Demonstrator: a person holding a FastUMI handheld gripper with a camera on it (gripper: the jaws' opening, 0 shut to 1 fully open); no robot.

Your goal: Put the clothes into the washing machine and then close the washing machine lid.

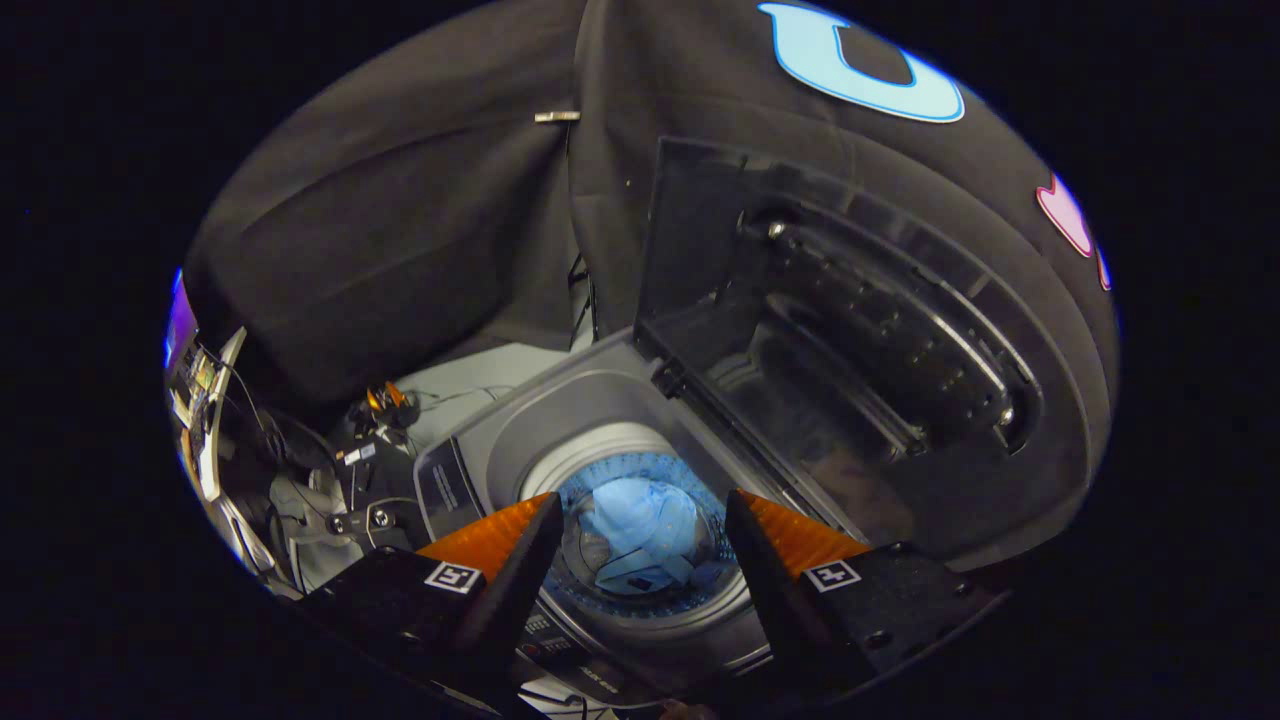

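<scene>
1. The gripper (640, 560) hangs above the open washing machine (480, 450), its two orange-faced fingers (500, 535) spread wide with nothing between them.
2. A light blue garment (645, 530) lies down in the drum (600, 470), seen through the gap between the fingers; it looks to be a shirt, bunched up.
3. The dark see-through lid (800, 330) stands raised, hinged along the tub's far side, beyond the right finger.
4. Risk, as I judge it: closing comes next, and a push low near the hinge could slip off the smooth panel without tipping it.
5. Another risk: once past upright the lid may drop fast and slam (or catch a finger lingering over the opening).
6. Count: one washer, one lid, one garment that I can tell apart, two fingers.
7. Cables and small gear (370, 440) sit beside the machine.
</scene>
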